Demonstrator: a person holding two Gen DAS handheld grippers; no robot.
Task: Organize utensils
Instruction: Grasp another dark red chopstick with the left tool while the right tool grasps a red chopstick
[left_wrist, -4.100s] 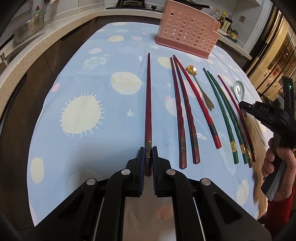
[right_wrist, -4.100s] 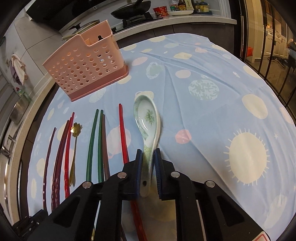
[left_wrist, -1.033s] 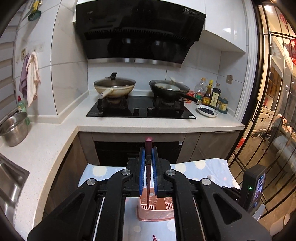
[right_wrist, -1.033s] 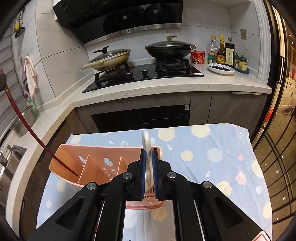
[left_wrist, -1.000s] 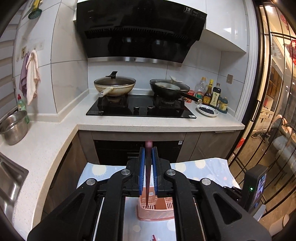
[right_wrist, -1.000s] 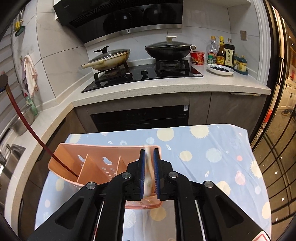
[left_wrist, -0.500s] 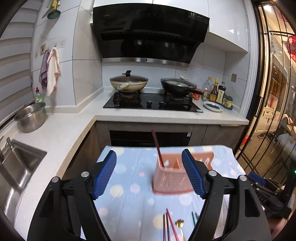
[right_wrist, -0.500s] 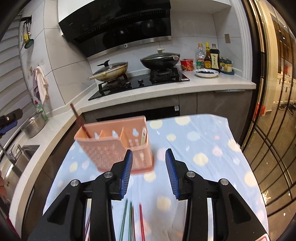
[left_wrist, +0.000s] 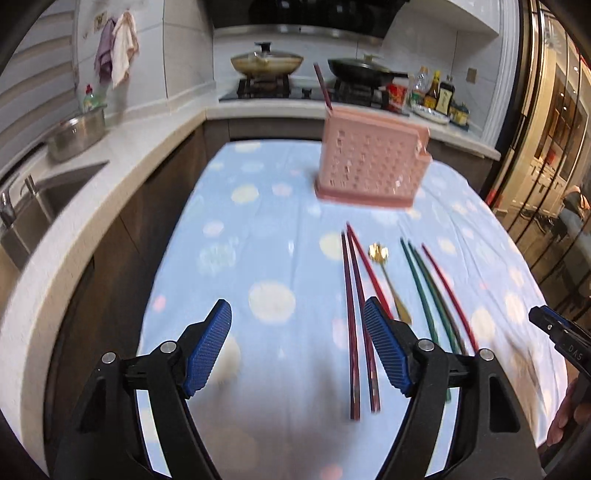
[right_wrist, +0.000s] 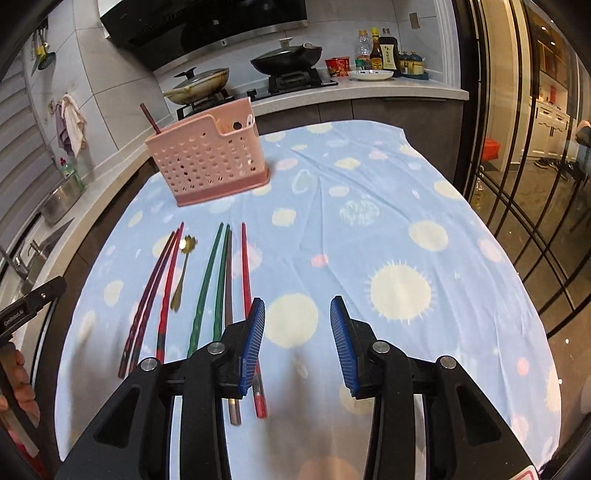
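A pink perforated utensil holder (left_wrist: 371, 166) (right_wrist: 207, 162) stands at the far side of the table. One dark red chopstick (left_wrist: 322, 88) (right_wrist: 149, 117) leans out of its left end, and a white spoon tip (right_wrist: 250, 120) shows at its right end. Several red, maroon and green chopsticks (left_wrist: 354, 295) (right_wrist: 201, 291) and a gold spoon (left_wrist: 388, 273) (right_wrist: 183, 266) lie in a row on the cloth. My left gripper (left_wrist: 297, 352) is open and empty above the cloth, left of the row. My right gripper (right_wrist: 297, 341) is open and empty, right of the row.
The table has a blue cloth with sun prints (right_wrist: 400, 288). A counter with sink (left_wrist: 44, 192) and steel pot (left_wrist: 75, 136) runs along the left. A stove with pans (right_wrist: 284, 59) and bottles (right_wrist: 384, 48) sit behind. Glass doors (right_wrist: 535, 147) stand at the right.
Both grippers have pulled back from the holder and tilted down toward the row of utensils on the cloth. Both stay open; the chopstick and white spoon remain in the holder.
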